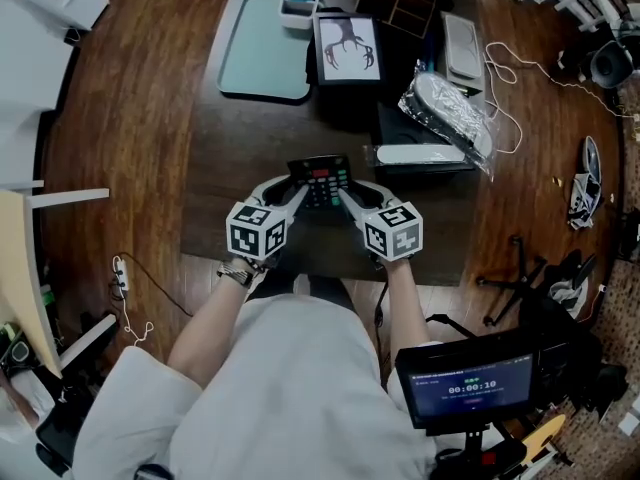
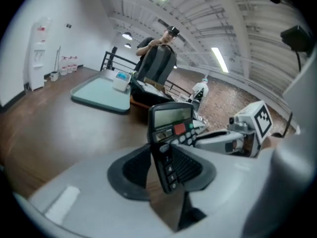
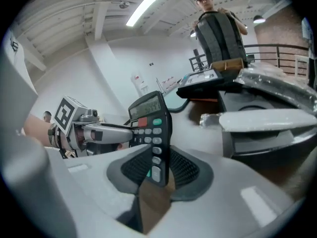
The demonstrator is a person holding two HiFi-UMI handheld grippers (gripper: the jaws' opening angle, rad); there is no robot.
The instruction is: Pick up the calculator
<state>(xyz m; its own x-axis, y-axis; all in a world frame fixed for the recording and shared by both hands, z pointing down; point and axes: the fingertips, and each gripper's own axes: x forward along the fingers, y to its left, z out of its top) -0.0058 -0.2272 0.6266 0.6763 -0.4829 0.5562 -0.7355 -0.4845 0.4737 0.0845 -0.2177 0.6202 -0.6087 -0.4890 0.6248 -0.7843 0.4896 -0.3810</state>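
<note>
Head view, calculator (image 1: 322, 180): sitting at centre frame over the dark wooden table (image 1: 215, 183), pinched from both sides, display end pointing to the top of the frame.
Left gripper (image 1: 298, 188): reaching in from lower left, its jaws clamping the calculator's left edge.
Right gripper (image 1: 347, 194): reaching in from lower right, its jaws clamping the calculator's right edge.
Left gripper view, calculator (image 2: 171, 133): standing edge-on between the ribbed pads of the left gripper (image 2: 166, 168), both pads pressing on it; display tilting upward, wood showing below its lower end.
Right gripper view, calculator (image 3: 151, 128): standing edge-on between the pads of the right gripper (image 3: 156, 171), both pads squeezing it; the other gripper is showing at frame left, holding the far edge.
Teal tray (image 1: 262, 53): lying at upper centre-left, well apart from the calculator.
White tub (image 1: 298, 0): sitting at the tray's upper right corner, something blue inside.
Foil-wrapped bundle (image 1: 450, 113): lying at upper right.
Screen (image 1: 470, 383): glowing at lower right, beside the person's arm.
</note>
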